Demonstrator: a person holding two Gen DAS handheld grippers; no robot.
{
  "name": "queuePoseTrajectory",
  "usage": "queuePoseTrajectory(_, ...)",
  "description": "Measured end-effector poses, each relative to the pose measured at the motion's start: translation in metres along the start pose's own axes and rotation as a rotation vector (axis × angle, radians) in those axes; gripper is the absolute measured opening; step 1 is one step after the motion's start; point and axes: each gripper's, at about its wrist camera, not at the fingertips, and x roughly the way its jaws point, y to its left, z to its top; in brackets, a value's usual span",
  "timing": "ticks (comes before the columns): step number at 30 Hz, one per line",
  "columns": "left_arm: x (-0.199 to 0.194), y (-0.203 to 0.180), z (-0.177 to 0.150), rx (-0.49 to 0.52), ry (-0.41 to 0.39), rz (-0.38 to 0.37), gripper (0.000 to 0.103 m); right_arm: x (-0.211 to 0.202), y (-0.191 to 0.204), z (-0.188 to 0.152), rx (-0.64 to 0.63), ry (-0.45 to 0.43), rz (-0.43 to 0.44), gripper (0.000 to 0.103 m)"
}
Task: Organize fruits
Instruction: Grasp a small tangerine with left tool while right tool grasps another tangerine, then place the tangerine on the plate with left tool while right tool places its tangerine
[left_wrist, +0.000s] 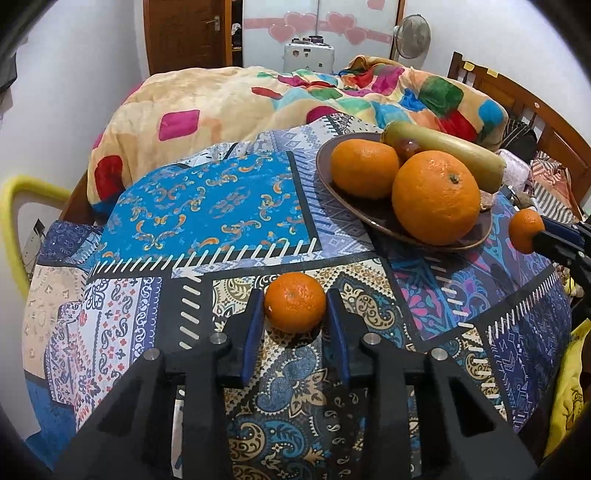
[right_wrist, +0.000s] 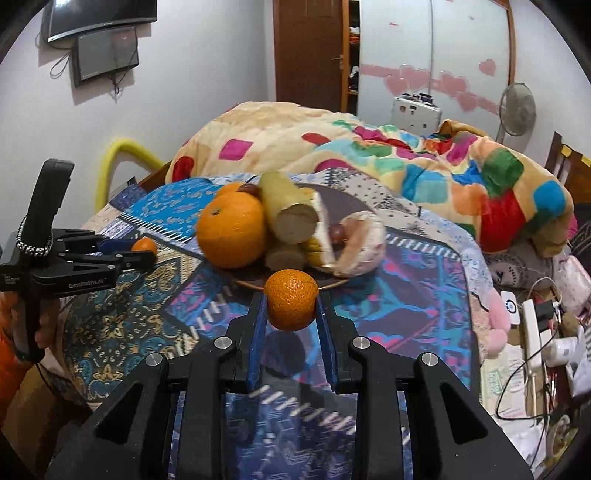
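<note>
In the left wrist view, the left gripper (left_wrist: 295, 306) points steeply down at the patterned cloth (left_wrist: 207, 218) that covers the table. A small mandarin (left_wrist: 294, 302) rests on the cloth between its two blue pads (left_wrist: 252, 332), which sit against the fruit's sides, so the jaws are closed on it. Up to the right stands a brown plate (left_wrist: 325, 173) with a large orange (left_wrist: 436, 197) at the front, a second orange (left_wrist: 364, 168) behind it to the left, and a long yellowish banana (left_wrist: 443, 151) across the back. At the right edge the other gripper's dark fingers (left_wrist: 561, 240) reach in and hold another small mandarin (left_wrist: 526, 230) clear of the cloth, beside the plate's rim.

In the right wrist view, the right gripper (right_wrist: 291, 306) tilts downward toward the plate (right_wrist: 332, 284). Its jaws are clamped on a small mandarin (right_wrist: 291, 299), held in the air just in front of the plate's near rim. On the plate sit the large orange (right_wrist: 231, 234) at the left, the cut-ended banana (right_wrist: 290, 210) in the middle, and a pale bag (right_wrist: 362, 243) at the right. At the left, a hand (right_wrist: 40, 325) grips the handle of the left gripper (right_wrist: 146, 253), which lies nearly level across the frame with its tips at the other mandarin (right_wrist: 144, 244) on the cloth (right_wrist: 122, 306).
</note>
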Motion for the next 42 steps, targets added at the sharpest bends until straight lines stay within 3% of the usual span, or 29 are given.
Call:
queuePoseTrajectory(4, -0.005, -0.007, 0.005, 0.006, -0.01, 0.006, 0.033, -0.004, -0.011, 0.001, 0.015, -0.018, -0.012, 0.025)
queuePoseTrajectory(15, -0.041, -0.039, 0.044, 0.038, -0.132, -0.03, 0.033, -0.018, -0.027, 0.018, 0.025, -0.092, -0.031, 0.025)
queuePoseTrajectory(26, -0.047, -0.073, 0.086, 0.07, -0.213, -0.065, 0.033, -0.014, -0.041, 0.044, 0.017, -0.15, -0.065, 0.025)
queuePoseTrajectory(42, -0.023, -0.087, 0.102, 0.081, -0.202, -0.091, 0.033, 0.057, -0.053, 0.05, 0.035, 0.012, 0.052, 0.026)
